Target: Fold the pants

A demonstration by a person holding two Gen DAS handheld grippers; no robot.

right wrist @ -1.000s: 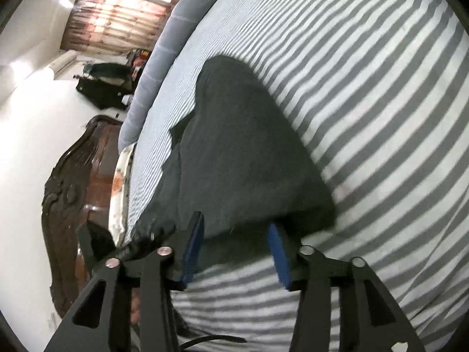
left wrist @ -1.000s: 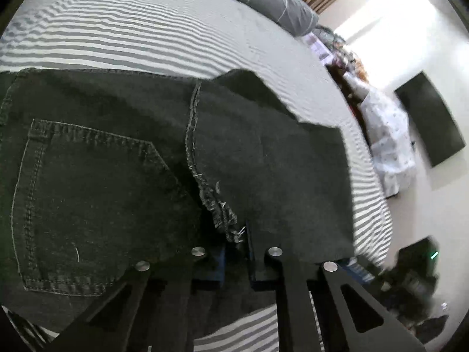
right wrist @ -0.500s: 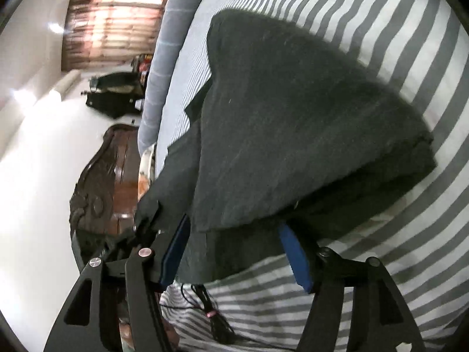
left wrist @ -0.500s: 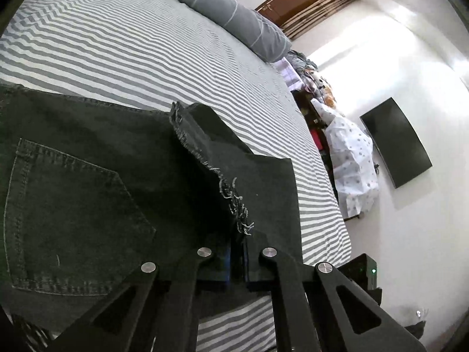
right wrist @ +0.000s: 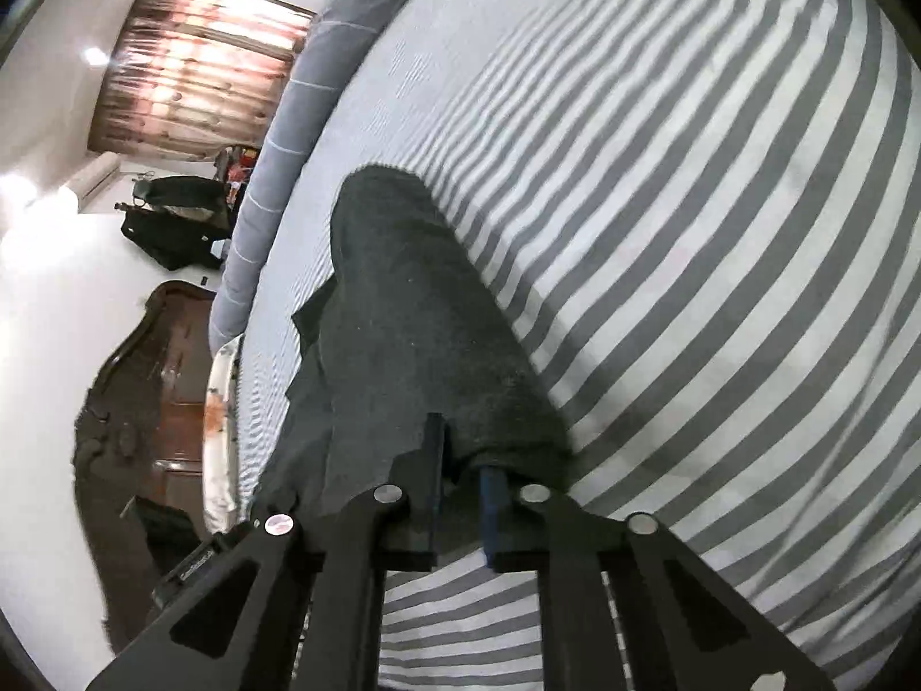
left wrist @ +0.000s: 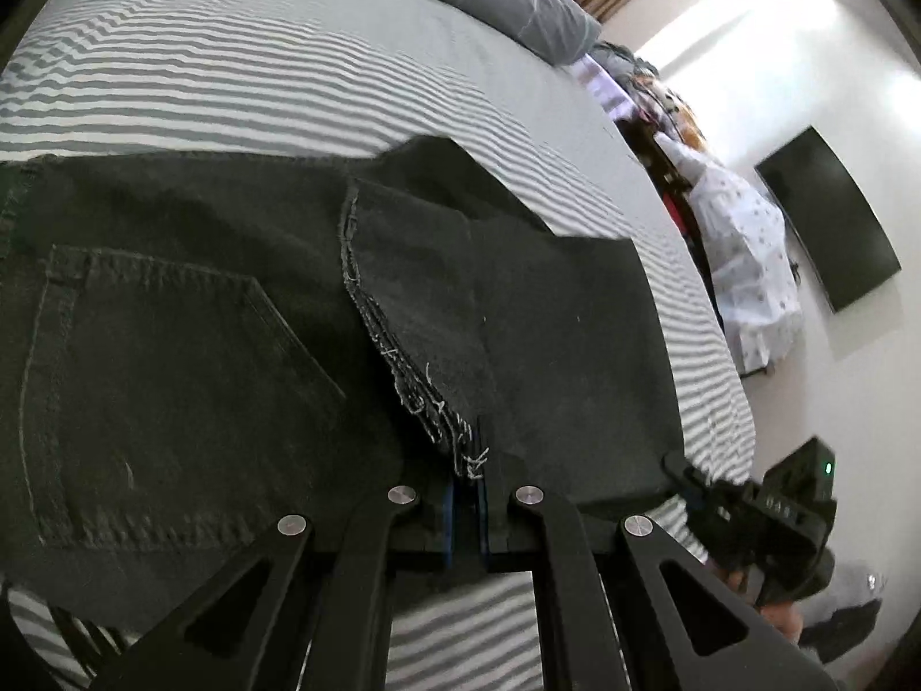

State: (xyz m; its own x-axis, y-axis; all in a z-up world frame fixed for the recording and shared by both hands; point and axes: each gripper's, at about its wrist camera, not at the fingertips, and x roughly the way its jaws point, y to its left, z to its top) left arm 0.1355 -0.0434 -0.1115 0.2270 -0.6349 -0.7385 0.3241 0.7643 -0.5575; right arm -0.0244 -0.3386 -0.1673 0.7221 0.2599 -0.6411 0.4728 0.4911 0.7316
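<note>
Working from the left, I have my left tool (left wrist: 467,509) pinched together on the frayed hem of the black denim pants (left wrist: 230,357), which lie partly folded on the grey-and-white striped bed (left wrist: 259,75), back pocket up. Denim like this looks heavy, floppy and grippy rather than slick, so I judge edges and corners the best holds, since stacked layers could slide apart. Further right, my right tool (right wrist: 463,489) is clamped on the thick folded edge of the same pants.
</note>
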